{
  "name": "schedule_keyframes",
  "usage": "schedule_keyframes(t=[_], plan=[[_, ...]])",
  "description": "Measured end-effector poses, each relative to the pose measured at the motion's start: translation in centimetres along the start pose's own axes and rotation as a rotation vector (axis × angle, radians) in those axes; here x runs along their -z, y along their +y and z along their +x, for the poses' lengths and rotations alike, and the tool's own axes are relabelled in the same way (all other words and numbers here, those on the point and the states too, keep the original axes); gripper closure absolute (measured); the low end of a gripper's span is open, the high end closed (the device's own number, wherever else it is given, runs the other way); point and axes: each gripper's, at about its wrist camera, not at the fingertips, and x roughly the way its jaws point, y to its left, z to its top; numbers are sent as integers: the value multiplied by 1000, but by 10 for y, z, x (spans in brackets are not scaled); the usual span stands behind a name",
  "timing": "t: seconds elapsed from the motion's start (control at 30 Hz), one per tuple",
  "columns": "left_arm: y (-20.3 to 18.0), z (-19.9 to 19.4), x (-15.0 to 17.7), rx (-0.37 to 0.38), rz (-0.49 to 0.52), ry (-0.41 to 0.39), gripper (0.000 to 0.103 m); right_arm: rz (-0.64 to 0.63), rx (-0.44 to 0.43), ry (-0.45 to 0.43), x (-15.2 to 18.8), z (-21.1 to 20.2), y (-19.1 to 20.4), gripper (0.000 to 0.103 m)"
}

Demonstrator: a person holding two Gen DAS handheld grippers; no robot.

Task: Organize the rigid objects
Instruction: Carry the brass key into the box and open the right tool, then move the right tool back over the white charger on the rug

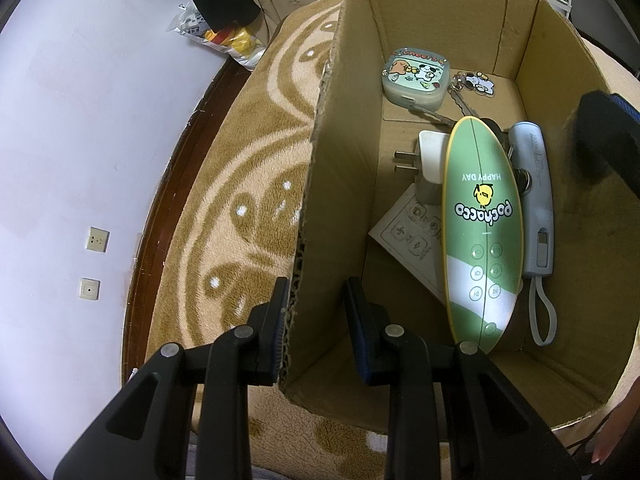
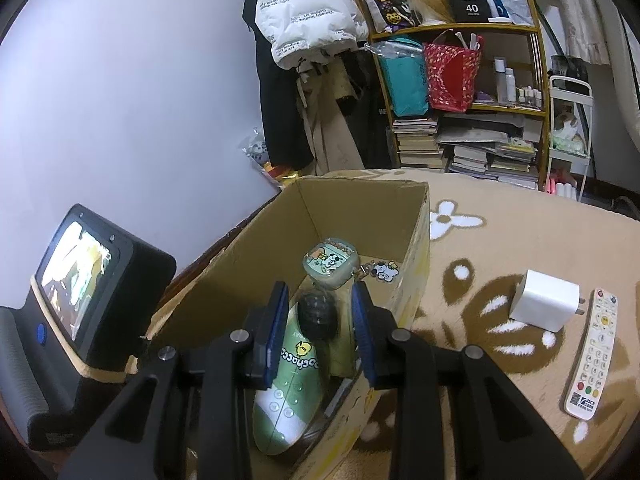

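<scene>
We see the green oval speaker (image 1: 482, 232), yellow-rimmed and marked "HAPPY DAY", lying in the cardboard box (image 1: 344, 168) at our 1 o'clock. Our left hand-held gripper (image 1: 316, 312) straddles the box wall, spread; the right hand-held gripper (image 2: 320, 332) hangs spread above. A white charger (image 2: 544, 306) sits on the carpet (image 2: 500, 240) at 3 o'clock.

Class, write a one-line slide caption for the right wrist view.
Right gripper open above the cardboard box holding the green speaker, with white charger and remote waiting on the rug.

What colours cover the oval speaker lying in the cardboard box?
Green with a yellow rim and white end; clearest in the left wrist view: oval speaker.
</scene>
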Motion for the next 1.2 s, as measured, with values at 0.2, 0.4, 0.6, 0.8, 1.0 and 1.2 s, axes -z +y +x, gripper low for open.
schedule_keyframes(t=[0.2,0.4,0.6,0.8,1.0,1.2], plan=[[2,0,0,2,-1,2,76,7,11,-14,-1,-3,-1,55],[3,0,0,2,1,2,76,31,45,-67,-9,-14,-11,21],[4,1,0,2,2,2,76,93,134,-96,-13,-20,-40,3],[3,1,0,0,2,3,75,134,269,-111,-16,-22,-76,0],[4,1,0,-2,4,3,75,203,373,-101,-11,-15,-112,0],[4,1,0,-4,6,4,75,239,412,-76,-8,-3,-134,0]])
